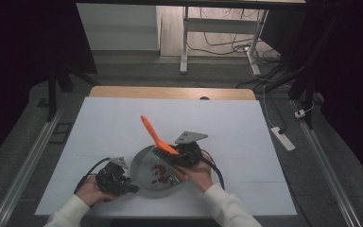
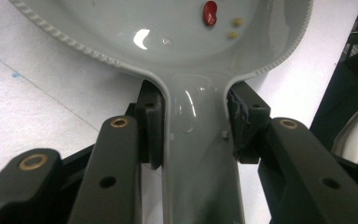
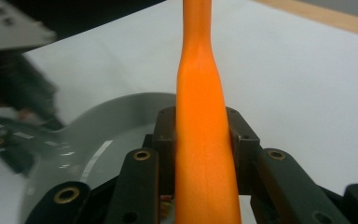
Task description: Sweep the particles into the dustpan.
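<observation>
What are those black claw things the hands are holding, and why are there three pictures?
They are grabbing tools. A person holds one in each hand and squeezes things between its two black jaws. One picture is taken from above the table, which has a white cover. The other two come from little cameras riding on each tool. The left gripper pinches the handle of a grey pan. There are red beans in the pan. The right gripper pinches an orange spatula, whose handle sticks up and away over the table while its other end dips into the pan.
</observation>
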`<state>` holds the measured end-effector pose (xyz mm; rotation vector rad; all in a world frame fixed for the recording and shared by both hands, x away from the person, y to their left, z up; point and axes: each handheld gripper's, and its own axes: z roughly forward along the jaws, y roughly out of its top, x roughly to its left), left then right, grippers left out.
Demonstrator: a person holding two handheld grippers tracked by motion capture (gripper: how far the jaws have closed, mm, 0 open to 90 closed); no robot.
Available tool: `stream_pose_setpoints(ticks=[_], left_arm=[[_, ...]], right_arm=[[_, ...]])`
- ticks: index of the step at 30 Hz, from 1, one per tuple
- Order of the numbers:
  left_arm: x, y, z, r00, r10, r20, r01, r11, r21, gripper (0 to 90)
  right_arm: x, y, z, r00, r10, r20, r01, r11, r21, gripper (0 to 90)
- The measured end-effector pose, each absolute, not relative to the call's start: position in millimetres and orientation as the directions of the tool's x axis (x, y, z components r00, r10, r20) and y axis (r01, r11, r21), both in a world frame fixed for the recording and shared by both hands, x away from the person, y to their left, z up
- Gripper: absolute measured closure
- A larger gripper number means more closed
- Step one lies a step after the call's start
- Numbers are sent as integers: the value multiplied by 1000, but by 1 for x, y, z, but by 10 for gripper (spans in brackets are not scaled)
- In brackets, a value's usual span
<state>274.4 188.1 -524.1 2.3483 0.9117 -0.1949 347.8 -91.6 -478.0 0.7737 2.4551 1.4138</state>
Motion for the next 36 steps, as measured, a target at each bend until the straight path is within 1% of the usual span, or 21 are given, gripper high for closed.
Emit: stream_pose_setpoints(ticks=[4,8,10,13,16,20,22,25,28,32,36], left_arm=[[275,188,-524,753,565,-337,653,-581,486,618],[275,188,-524,753,564,-338,653,-582,485,618],[274,188,-524,754,564,-337,652,-581,487,618],[274,188,-524,754,565,-335,652,-581,488,618],[274,188,-524,755,564,-335,651,-582,487,618],[275,188,-524,755,564,-336,651,-582,487,618],[274,188,-524,754,565,-335,651,-582,487,618],[274,188,-524,754,565,-333,651,-582,487,618],[275,188,-524,755,564,-336,651,-581,488,618],[274,188,-524,756,563,-333,649,-581,492,618],[274,189,-524,758,562,-330,646,-581,495,618]], right_arm=[[356,-112,-478,-791,611,36,357,413,838,705],[366,-125,-489,-750,661,19,394,424,816,704],[369,-127,-495,-742,670,23,414,430,803,705],[369,-125,-500,-740,673,9,417,448,791,705],[360,-119,-501,-740,673,-6,407,455,792,705],[343,-108,-503,-762,646,-43,367,486,793,703],[340,-104,-503,-770,637,-21,373,477,796,704],[336,-97,-503,-780,624,51,400,434,807,704],[335,-92,-498,-806,575,141,418,384,824,705],[334,-94,-486,-809,576,113,383,371,846,705],[341,-113,-477,-776,620,119,394,328,858,705]])
